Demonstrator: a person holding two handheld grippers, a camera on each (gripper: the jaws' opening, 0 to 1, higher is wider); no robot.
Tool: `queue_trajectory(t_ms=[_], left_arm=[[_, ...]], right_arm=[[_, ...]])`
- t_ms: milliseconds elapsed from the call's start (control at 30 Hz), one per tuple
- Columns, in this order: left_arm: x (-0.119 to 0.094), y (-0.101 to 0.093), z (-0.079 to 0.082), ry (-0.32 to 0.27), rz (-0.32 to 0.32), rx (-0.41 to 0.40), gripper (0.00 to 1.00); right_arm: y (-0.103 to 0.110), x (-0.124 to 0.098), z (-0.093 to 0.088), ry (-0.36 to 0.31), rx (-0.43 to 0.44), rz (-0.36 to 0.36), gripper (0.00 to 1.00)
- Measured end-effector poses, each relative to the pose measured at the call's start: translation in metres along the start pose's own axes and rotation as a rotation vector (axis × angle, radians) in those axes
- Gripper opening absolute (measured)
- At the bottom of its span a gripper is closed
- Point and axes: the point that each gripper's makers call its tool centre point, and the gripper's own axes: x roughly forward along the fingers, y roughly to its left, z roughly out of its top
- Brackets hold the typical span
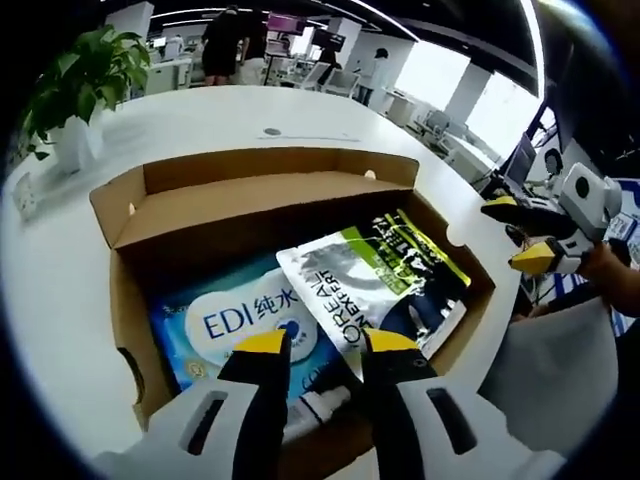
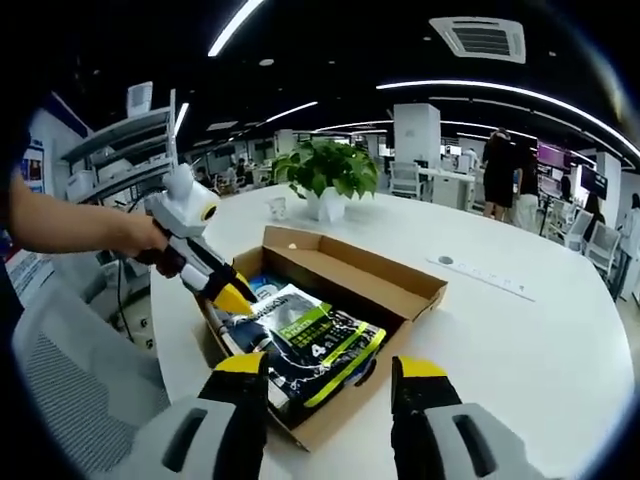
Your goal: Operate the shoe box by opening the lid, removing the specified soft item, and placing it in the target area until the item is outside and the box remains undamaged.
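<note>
Shoe box (image 1: 290, 195): open on the white table (image 1: 210, 115), lid flap standing up at the far side.
Soft pack (image 1: 375, 275): green and white, still inside, lying over a blue wipes pack (image 1: 235, 320).
Left gripper (image 1: 325, 345): released, jaws apart just over the packs.
Right gripper (image 2: 330, 368): released, hovering near the box edge.
Potted plant (image 2: 325, 170): behind the box.

Left gripper (image 1: 327, 342): jaws parted, yellow-tipped, nothing between them; seen in right gripper view (image 2: 232, 296) pointing downward, held by the person's left hand (image 2: 150, 238), forearm reaching in from the left edge. Right gripper (image 2: 331, 366): jaws wide apart, empty; in left gripper view (image 1: 520, 234) at right edge, tips apart
</note>
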Motion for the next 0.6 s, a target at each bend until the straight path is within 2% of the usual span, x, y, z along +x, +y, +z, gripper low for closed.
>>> queue_trajectory(t_ms=[267,533,600], left_arm=[[0.007,-0.006,-0.001,0.008,-0.047,-0.053,0.22],[0.012,-0.014,0.000,-0.005,-0.124,-0.190,0.13],[0.013,-0.013,-0.001,-0.008,-0.127,-0.205,0.12]], right_arm=[[0.005,0.000,-0.001,-0.008,0.014,0.005,0.46],[0.009,0.001,-0.001,-0.011,0.019,0.006,0.46],[0.009,0.002,-0.001,-0.010,0.020,0.005,0.46]])
